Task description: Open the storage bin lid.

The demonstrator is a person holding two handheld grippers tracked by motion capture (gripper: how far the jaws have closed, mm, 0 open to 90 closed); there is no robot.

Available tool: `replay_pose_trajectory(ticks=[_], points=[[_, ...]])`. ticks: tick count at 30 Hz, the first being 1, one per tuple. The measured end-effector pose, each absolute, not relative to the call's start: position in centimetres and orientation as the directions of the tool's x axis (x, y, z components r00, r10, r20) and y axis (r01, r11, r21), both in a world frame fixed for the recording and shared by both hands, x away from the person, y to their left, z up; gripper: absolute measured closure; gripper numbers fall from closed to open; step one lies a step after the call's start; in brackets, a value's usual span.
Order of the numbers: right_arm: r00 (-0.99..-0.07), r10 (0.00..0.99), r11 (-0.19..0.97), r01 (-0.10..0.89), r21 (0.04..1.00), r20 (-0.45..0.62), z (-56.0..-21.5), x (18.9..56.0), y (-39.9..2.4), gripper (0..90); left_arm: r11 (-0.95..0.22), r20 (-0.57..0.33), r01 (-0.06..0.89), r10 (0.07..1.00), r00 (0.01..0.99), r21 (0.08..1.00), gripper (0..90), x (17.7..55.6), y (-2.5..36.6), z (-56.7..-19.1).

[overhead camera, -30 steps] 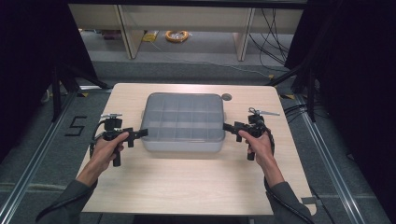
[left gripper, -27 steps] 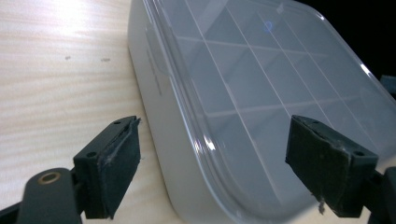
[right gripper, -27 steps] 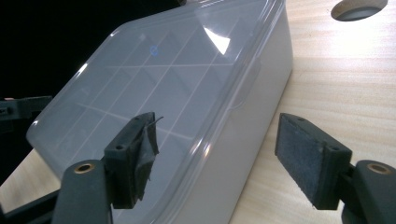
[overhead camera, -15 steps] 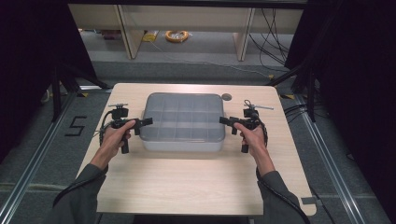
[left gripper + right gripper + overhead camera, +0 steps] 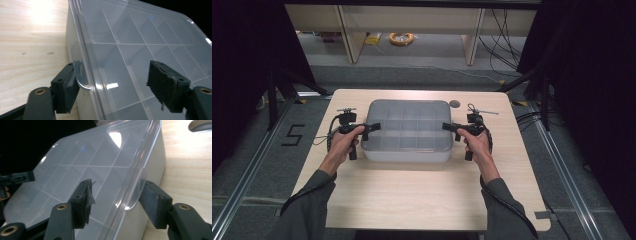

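Compartment box (image 5: 408,129) of translucent plastic sits with its lid on at the middle of the wooden worktop (image 5: 412,200), long side running left to right. White dividers show through the lid as a grid of cells.

Left gripper (image 5: 373,127) reaches in level from the box's left end, held in the person's left hand (image 5: 344,142). In the left gripper view one of its fingers (image 5: 65,85) stands outside the box wall, touching or very nearly touching the small clear tab (image 5: 79,67) that juts from the lid rim; the other finger (image 5: 167,86) hovers over the lid top, apart from it. Fingers have just been closing, part open now, with the lid edge and tab between them, no grip made.

Right gripper (image 5: 450,128) mirrors this at the box's right end, in the right hand (image 5: 474,142). In the right gripper view the outer finger (image 5: 155,203) stands just beside the right-end tab (image 5: 136,192); the inner finger (image 5: 82,202) is above the lid. These also have just been closing, part open, rim between them, pads not pressing.

Small round grey disc (image 5: 454,104) lies on the worktop just past the box's far right corner.
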State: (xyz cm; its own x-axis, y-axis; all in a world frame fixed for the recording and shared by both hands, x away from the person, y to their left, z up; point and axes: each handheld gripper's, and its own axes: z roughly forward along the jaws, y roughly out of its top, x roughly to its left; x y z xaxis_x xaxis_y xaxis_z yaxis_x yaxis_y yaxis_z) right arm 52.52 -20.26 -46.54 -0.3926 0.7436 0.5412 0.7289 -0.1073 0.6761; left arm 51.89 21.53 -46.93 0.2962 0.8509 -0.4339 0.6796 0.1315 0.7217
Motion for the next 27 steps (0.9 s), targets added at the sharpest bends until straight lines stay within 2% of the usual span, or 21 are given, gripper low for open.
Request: replay_pose_trajectory(ticks=[1, 8, 14, 18, 19, 20, 24, 27], points=[[-0.438, 0.758, -0.063, 0.689, 0.722, 0.484, -46.8, 52.8, -20.5, 47.4, 0.135, -0.434, 0.677, 0.851, 0.294, 0.724, 29.3, 51.8, 21.5, -46.9], [-0.397, 0.760, -0.105, 0.707, 0.700, 0.514, -46.4, 52.5, -20.4, 50.6, 0.171, -0.455, 0.659, 0.843, 0.288, 0.733, 36.6, 51.5, 21.9, -46.8], [-0.431, 0.781, -0.064, 0.665, 0.744, 0.452, -45.6, 52.5, -20.5, 53.2, 0.195, -0.451, 0.641, 0.852, 0.264, 0.743, 40.3, 51.2, 21.9, -45.9], [-0.426, 0.750, -0.128, 0.659, 0.742, 0.507, -45.1, 52.2, -20.5, 57.7, 0.237, -0.485, 0.640, 0.840, 0.242, 0.731, 44.1, 51.0, 22.3, -45.6], [-0.388, 0.744, -0.154, 0.693, 0.705, 0.544, -44.7, 51.9, -20.3, 58.0, 0.241, -0.485, 0.640, 0.842, 0.237, 0.730, 44.2, 50.9, 22.3, -45.5], [-0.422, 0.748, -0.131, 0.662, 0.738, 0.512, -44.8, 52.1, -20.5, 58.5, 0.246, -0.485, 0.637, 0.843, 0.231, 0.730, 44.6, 50.8, 22.2, -45.5], [-0.400, 0.751, -0.146, 0.676, 0.722, 0.525, -44.3, 51.9, -20.5, 59.8, 0.274, -0.503, 0.619, 0.833, 0.230, 0.736, 49.4, 50.4, 22.2, -44.9], [-0.427, 0.743, -0.147, 0.647, 0.748, 0.515, -44.3, 51.9, -21.2, 62.6, 0.276, -0.497, 0.604, 0.836, 0.234, 0.748, 50.8, 50.1, 22.0, -44.1]])
